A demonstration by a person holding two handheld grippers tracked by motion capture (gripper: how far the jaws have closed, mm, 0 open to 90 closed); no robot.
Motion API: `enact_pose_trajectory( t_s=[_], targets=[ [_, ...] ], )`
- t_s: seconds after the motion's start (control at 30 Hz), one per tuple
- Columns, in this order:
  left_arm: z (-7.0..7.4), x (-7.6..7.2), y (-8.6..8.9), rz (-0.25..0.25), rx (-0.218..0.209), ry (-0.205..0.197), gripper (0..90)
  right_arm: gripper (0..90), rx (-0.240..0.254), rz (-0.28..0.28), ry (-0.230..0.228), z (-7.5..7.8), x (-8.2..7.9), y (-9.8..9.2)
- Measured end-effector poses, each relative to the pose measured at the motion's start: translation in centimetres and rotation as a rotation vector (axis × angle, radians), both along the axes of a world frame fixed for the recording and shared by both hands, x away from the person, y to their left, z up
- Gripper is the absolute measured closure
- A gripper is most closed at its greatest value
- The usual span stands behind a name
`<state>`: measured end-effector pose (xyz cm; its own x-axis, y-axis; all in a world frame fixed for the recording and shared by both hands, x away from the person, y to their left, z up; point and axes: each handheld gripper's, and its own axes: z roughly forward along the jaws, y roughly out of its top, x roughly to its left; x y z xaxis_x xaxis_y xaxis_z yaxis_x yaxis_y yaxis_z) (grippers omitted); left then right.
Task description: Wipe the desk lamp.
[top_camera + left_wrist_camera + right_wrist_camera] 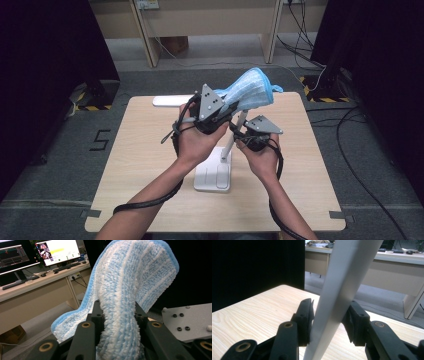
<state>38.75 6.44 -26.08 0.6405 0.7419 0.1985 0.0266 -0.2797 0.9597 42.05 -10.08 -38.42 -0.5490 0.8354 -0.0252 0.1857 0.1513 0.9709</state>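
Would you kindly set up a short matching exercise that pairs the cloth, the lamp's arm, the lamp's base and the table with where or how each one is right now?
Things:
1. blue and white cloth
2. white lamp arm
3. lamp base
4. wooden table

States:
A. flat on the table, between the person's forearms
B. clamped between the jaws of the left gripper, held up in the air
C. bearing the lamp, standing on grey floor
D. slanting up between the jaws of the right gripper

Pairs: 1-B, 2-D, 3-A, 4-C
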Motion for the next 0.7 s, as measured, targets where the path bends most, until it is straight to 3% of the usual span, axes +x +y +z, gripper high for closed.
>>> enact_pose_trajectory(
  t_s=[0.7],
  targets=[
    [-0.1,0.3,-2.3,-0.066,0.017,0.01,70.3,62.7,-0.014,-0.004,-0.011,-0.2,0.1,0.2]
  ],
)
